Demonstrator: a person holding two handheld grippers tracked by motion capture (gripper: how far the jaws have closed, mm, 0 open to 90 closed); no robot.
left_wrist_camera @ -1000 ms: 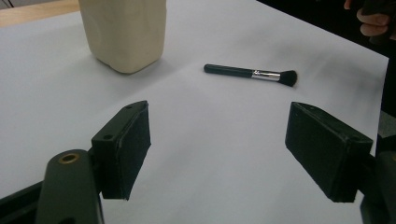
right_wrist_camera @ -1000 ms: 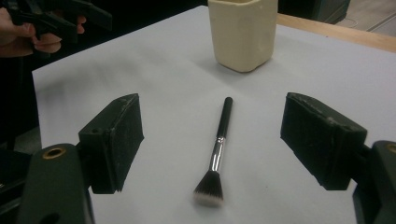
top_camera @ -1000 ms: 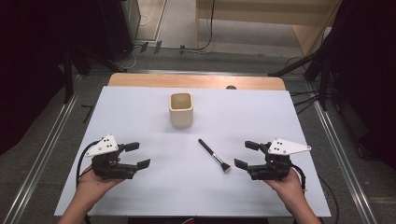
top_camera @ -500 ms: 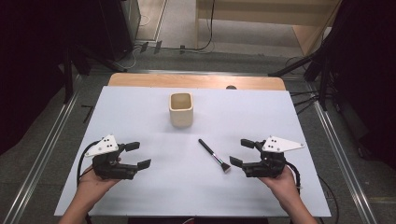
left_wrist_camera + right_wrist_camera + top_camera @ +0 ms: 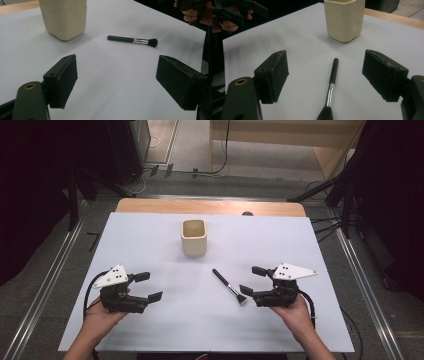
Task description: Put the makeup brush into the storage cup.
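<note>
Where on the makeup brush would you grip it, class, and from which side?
Grip the brush on its slim black handle, not the soft bristles. It lies flat, lined up between the open right tongs, so come from its bristle end, one jaw on each side.

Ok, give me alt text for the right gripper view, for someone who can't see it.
A black makeup brush lies on a white table between the open jaws of the right tool, bristles nearest the camera. Its handle points toward a cream cup standing farther back.
</note>
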